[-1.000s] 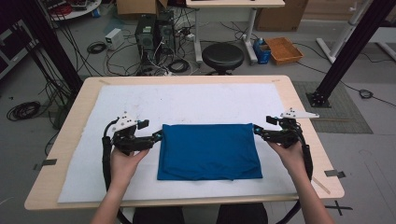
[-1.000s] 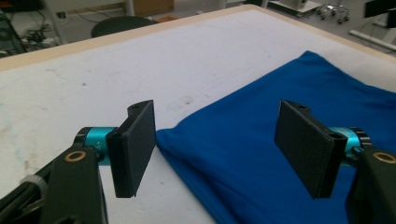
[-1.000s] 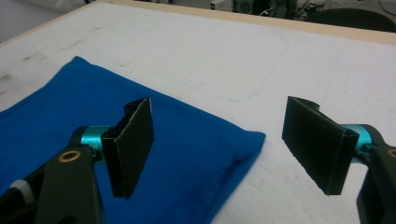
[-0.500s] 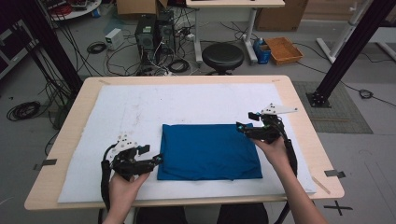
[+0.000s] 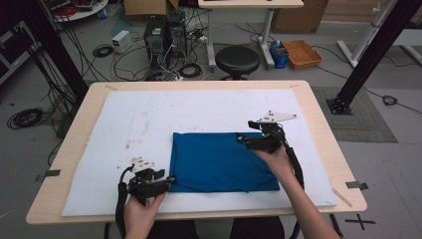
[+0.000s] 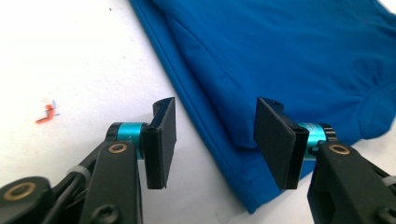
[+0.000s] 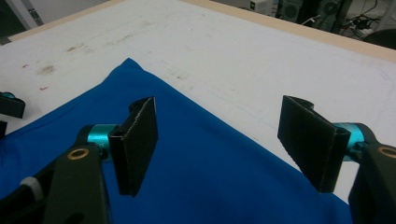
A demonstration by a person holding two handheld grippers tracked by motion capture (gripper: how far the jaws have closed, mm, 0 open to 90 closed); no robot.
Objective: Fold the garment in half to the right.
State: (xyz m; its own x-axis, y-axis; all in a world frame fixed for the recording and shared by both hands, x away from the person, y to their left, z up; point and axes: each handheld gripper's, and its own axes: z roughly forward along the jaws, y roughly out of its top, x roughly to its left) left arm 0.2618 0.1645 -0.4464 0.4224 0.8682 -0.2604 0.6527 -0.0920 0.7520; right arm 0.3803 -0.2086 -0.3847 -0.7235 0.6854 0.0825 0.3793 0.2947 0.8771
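While its jaws were closing, left hand-held gripper [image 5: 169, 180] reached blue cloth [image 5: 219, 159] corner

Lab, floor cables [image 5: 107, 50], computer towers [image 5: 161, 32], black frame struts [image 5: 370, 47]

blue cloth [image 6: 289, 60] cut off by frame edges

The folded cloth [image 5: 224, 162] lies on the mat [image 5: 149, 119] — mat atop the table [image 5: 318, 114].
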